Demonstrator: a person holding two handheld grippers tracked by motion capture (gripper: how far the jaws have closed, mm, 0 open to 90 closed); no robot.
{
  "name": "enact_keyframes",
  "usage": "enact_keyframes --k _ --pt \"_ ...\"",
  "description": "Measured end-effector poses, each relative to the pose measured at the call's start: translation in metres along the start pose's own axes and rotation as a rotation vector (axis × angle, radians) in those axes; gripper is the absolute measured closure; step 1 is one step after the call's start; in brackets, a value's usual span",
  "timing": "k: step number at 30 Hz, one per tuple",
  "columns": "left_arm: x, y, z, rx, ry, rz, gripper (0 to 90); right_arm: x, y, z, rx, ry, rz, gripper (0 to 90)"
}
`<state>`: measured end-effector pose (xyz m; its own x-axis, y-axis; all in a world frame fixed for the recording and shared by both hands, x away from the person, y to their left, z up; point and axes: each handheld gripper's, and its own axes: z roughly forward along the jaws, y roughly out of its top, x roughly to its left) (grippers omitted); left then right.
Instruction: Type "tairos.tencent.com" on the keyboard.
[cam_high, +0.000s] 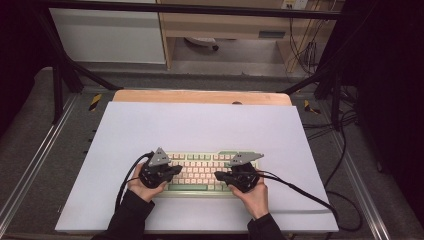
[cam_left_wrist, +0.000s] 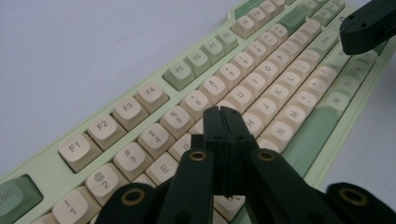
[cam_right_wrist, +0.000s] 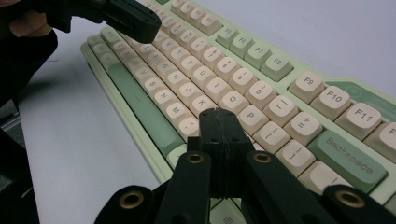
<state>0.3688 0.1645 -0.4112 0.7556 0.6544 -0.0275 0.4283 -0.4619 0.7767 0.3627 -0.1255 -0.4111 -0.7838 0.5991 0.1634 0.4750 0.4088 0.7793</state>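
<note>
The keyboard is lying near the person on the white mat — the left gripper and right gripper are hovering over its keys, jaws pressed together, holding nothing. I am guessing key-pressing is only starting.

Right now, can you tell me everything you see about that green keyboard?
The keyboard lies flat on the white table cover, near the person's edge. Its pale green case looks plastic, with cream letter and number keys and darker green keys such as the spacebar and Backspace. The left gripper and right gripper, both shut, hover over its keys; contact isn't clear.
</note>
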Motion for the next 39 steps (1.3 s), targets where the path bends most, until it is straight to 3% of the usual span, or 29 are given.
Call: enact_keyframes --k 8,18,39 --pt "0.001 -0.006 -0.011 0.005 0.008 0.004 89.7 0.000 0.000 0.000 0.000 0.002 0.000 90.0" --pt "0.008 -0.020 -0.019 0.004 0.016 -0.027 89.7 0.000 -0.001 0.004 -0.003 0.007 0.006 90.0" --pt "0.016 -0.034 -0.031 -0.012 0.023 -0.055 89.7 0.002 -0.006 0.022 0.042 0.021 0.002 90.0"
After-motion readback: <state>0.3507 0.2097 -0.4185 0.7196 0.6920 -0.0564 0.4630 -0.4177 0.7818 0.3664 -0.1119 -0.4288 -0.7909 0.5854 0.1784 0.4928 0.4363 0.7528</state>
